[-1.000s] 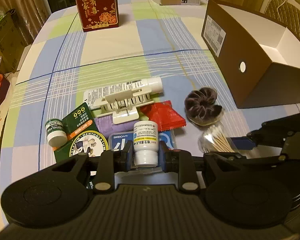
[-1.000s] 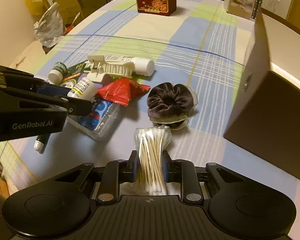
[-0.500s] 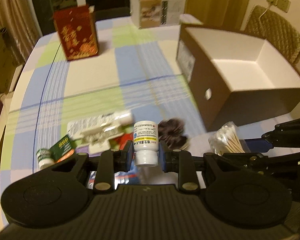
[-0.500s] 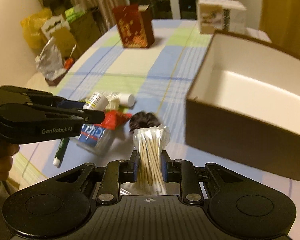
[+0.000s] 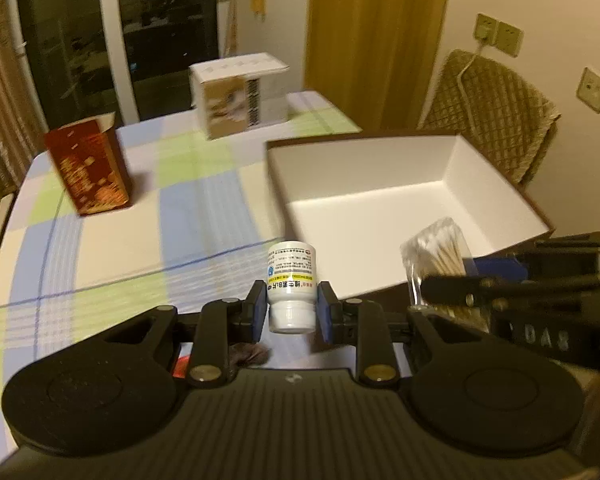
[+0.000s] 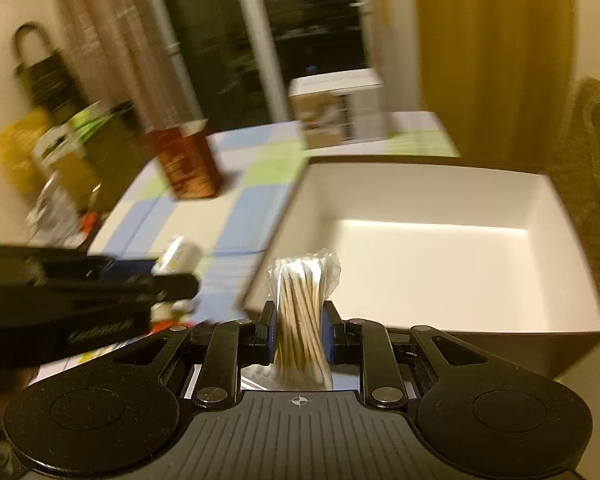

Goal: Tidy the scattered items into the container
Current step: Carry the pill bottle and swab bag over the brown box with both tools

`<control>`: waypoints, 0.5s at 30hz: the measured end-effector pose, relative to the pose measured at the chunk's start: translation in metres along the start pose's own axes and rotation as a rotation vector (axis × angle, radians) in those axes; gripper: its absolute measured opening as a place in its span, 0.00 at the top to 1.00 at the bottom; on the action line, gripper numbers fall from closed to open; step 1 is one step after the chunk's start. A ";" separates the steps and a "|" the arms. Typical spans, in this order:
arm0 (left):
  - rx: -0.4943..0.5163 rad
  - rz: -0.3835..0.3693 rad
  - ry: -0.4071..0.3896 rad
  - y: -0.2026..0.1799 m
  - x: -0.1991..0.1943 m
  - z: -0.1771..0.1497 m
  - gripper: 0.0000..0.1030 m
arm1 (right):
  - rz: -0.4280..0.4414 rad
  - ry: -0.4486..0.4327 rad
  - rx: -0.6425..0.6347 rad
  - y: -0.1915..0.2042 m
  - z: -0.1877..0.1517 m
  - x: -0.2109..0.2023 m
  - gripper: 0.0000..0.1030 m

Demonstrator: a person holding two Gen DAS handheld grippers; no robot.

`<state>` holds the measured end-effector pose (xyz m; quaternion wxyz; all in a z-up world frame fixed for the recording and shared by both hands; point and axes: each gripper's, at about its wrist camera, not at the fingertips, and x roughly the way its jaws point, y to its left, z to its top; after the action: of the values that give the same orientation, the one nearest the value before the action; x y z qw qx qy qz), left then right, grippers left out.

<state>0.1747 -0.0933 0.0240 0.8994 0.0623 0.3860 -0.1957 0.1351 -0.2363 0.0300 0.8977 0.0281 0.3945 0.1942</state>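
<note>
Checked tablecloth [image 5: 112, 240] below; left gripper [image 5: 292, 311] clamps rigid, slick pill bottle [image 5: 291, 280] mid-body; right gripper [image 6: 299, 334] pinches light, crushable cotton-swab bag [image 6: 302, 312] — both near the empty box [image 6: 556, 248].

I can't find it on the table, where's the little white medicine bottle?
The white medicine bottle is off the table, clamped in the left gripper, at the near-left corner of the open white-lined box, left of the cotton swab bag.

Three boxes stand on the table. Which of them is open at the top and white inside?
The large brown box on the right: open top, white inside, nothing visible in it. The red box and the small white carton stand farther back.
</note>
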 end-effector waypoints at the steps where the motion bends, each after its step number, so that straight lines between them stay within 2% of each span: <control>1: 0.003 -0.009 -0.002 -0.006 0.003 0.004 0.78 | -0.022 -0.005 0.018 -0.007 0.002 -0.001 0.76; 7: 0.017 -0.038 0.000 -0.036 0.025 0.022 0.78 | -0.133 -0.018 0.073 -0.042 0.013 -0.005 0.76; 10: 0.020 -0.026 0.011 -0.046 0.040 0.029 0.78 | -0.181 -0.013 0.077 -0.056 0.016 -0.003 0.76; 15: 0.050 0.007 0.007 -0.065 0.062 0.042 0.78 | -0.214 -0.005 0.090 -0.077 0.025 0.006 0.76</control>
<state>0.2163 -0.1825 0.0110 0.8969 0.0868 0.3838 -0.2018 0.1822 -0.3025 0.0272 0.9121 0.0266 0.4012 0.0794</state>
